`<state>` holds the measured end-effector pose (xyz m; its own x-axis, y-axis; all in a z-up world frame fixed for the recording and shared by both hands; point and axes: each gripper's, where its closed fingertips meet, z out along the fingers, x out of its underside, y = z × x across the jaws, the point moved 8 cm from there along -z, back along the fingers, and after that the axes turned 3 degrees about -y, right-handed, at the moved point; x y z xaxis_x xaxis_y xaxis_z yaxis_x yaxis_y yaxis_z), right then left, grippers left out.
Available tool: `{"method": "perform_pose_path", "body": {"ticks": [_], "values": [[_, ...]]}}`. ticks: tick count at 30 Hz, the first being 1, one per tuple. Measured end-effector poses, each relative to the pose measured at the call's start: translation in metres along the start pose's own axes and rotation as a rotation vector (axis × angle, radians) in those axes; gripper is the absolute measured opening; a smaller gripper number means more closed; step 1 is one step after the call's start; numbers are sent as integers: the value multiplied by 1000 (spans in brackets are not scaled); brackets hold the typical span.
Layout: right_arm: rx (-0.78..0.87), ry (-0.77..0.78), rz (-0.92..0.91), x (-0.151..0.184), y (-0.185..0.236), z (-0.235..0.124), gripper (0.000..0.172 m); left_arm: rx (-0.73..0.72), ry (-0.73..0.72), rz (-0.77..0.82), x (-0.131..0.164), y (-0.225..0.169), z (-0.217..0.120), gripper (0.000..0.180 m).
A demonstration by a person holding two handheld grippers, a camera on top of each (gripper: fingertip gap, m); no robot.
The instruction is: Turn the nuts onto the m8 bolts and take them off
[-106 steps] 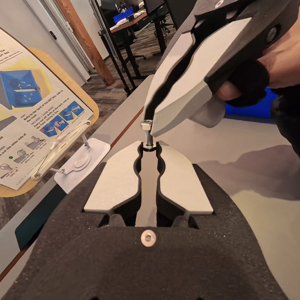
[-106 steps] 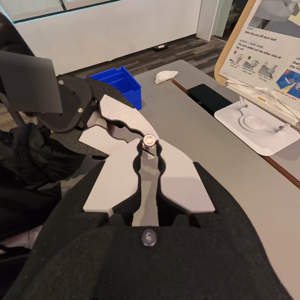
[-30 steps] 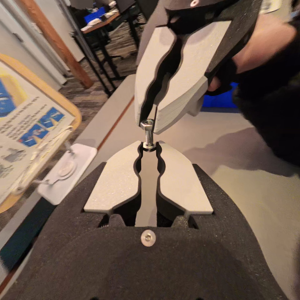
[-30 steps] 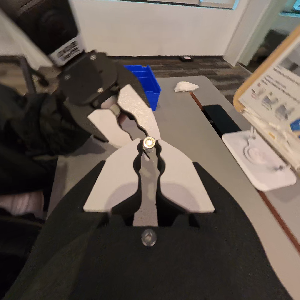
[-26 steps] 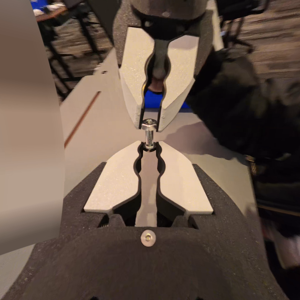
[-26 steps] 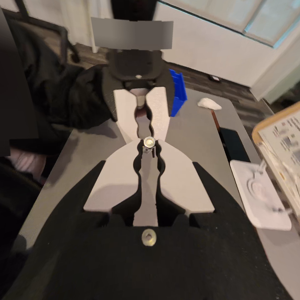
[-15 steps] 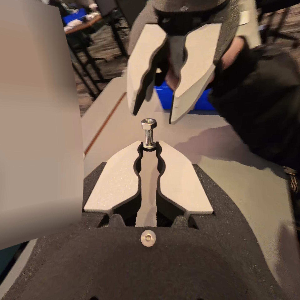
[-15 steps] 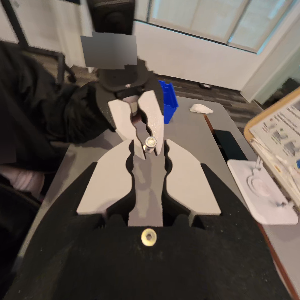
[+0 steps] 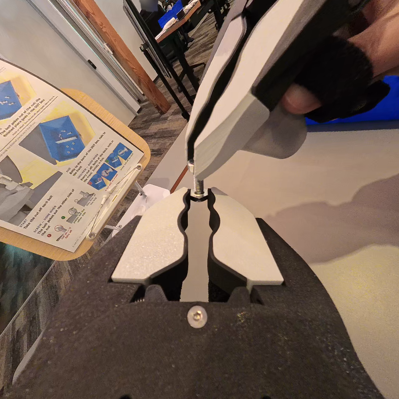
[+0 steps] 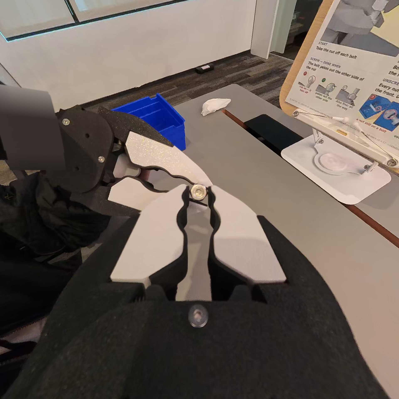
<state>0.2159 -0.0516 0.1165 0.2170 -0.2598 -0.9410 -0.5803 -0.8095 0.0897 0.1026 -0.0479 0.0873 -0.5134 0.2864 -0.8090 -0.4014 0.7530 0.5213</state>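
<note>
The left gripper [image 9: 198,195] is seen clamped on a silver hex nut [image 9: 198,196], its 2 pale, grainy fingertips [image 9: 170,218] pressed against the flats, and the nut is held in the air above the smooth grey bench [image 9: 323,172]. A threaded steel bolt [image 9: 197,183] is stood upright out of that nut. Its hexagonal head [image 10: 198,191] is gripped from above by the right gripper [image 10: 198,194], whose wavy black-lined pads are closed narrowly on it. A hand [image 9: 336,71] in a black fingerless glove is wrapped around the right gripper's dark foam-textured body. A ribbed blue plastic bin [image 10: 159,121] is set at the bench's far edge, a crumpled white wad [image 10: 214,105] near the far corner, and a rounded wooden instruction board [image 10: 345,71] on a white stand at the bench's side edge.
</note>
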Motion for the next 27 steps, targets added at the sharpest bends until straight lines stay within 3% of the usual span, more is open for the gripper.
{"method": "perform_pose_path", "body": {"ticks": [5, 10, 12, 16, 18, 19, 21, 24, 27], "values": [[-81, 27, -138, -1, 3, -7, 15, 101, -33, -44, -2, -3, -4, 15], [-252, 27, -634, 12, 15, -18, 15, 385, -33, -125, -3, -14, -13, 15], [-280, 19, -691, 16, 16, -19, 15, 412, -24, -123, -3, -18, -12, 15], [-246, -1, -614, 12, 9, -18, 16, 347, -34, -128, -4, -13, -11, 15], [-206, 1, -487, 8, 4, -16, 36, 253, -28, -103, -3, -7, -10, 15], [-185, 3, -410, 6, 2, -15, 37, 203, -24, -86, -3, -4, -10, 15], [-119, -11, -233, 0, -4, -13, 34, 117, -14, -45, -3, -1, -9, 15], [-173, -36, 9, -2, -2, -8, 28, 78, -13, -21, -4, -2, -9, 15], [-156, -12, 44, 0, 0, -3, 24, 41, 2, 4, -4, -2, -8, 15]]}}
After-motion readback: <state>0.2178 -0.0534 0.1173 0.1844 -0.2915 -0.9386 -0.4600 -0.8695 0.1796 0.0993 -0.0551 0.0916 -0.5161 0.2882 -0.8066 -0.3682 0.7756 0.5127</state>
